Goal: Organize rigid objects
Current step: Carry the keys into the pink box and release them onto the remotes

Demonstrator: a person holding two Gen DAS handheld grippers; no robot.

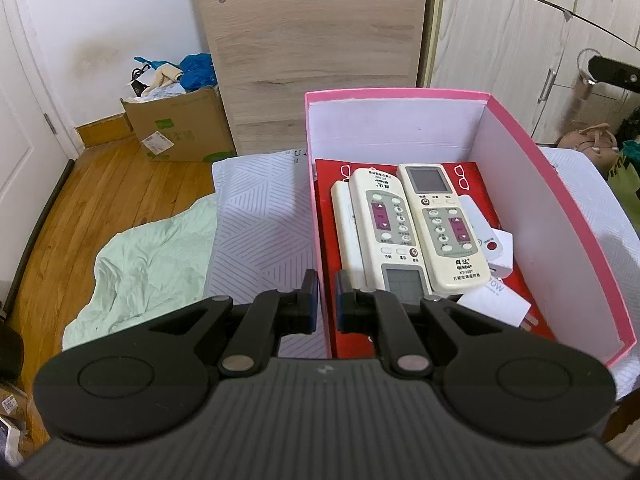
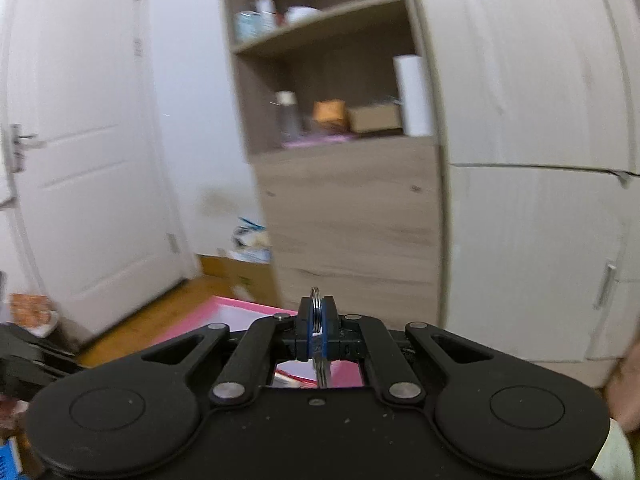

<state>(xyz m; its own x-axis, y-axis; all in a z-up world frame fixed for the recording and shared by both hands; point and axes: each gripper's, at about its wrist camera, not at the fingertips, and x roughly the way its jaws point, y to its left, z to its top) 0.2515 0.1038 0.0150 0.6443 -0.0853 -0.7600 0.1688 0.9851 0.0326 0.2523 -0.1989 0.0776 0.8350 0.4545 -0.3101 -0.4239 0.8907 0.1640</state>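
Soft, even indoor light fills both views, with no hard glare. The left wrist view is sharp; a faint shadow falls inside the pink box [image 1: 560, 208]. The right wrist view is smeared with motion blur (the shelves [image 2: 320, 40] and door [image 2: 88, 152] most of all). Fisheye distortion bends straight edges outward, and the corners darken.

Right view is motion-blurred; shelf items [image 2: 320, 116] unreadable. Keys [image 2: 322, 364] mostly hidden between the jaws. A third remote [image 1: 345, 224] lies half under another
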